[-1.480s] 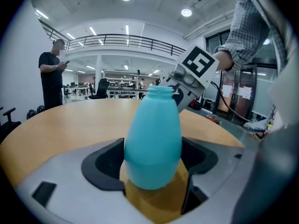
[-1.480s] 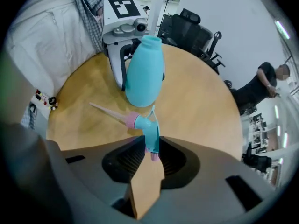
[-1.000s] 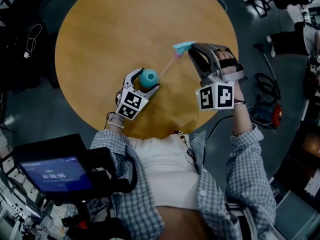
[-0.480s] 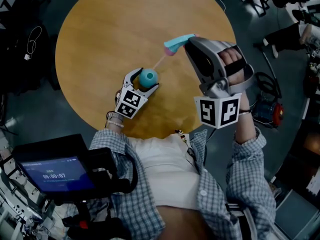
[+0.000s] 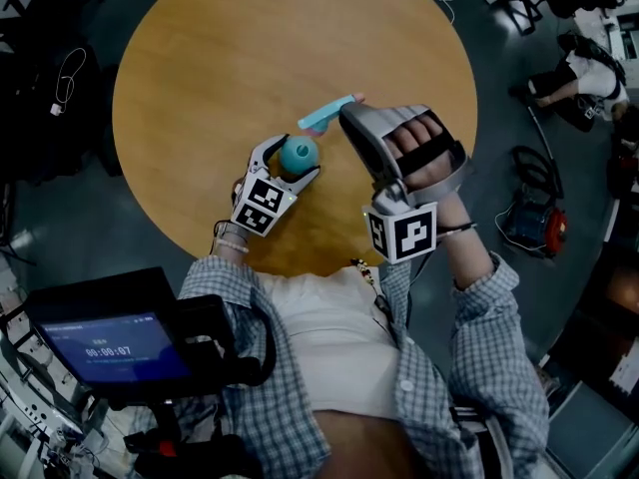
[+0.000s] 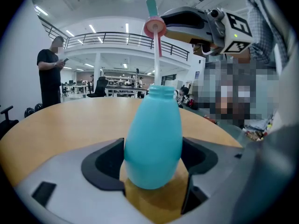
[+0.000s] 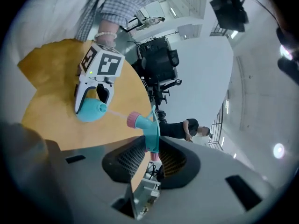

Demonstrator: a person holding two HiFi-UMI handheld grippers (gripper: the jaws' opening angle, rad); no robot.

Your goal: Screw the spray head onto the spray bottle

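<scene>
Right gripper (image 5: 344, 108), tilted downward, pinches the spray head (image 5: 321, 118), whose tube (image 6: 156, 64) enters the spray bottle (image 5: 298, 154) at its neck. Left gripper (image 5: 290, 161), also angled down, clasps that upright bottle.

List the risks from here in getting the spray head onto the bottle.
The spray head is held tilted relative to the bottle, so its pink collar may cross-thread on the neck. The thin dip tube slants toward the mouth and may bend or catch on the rim.
</scene>
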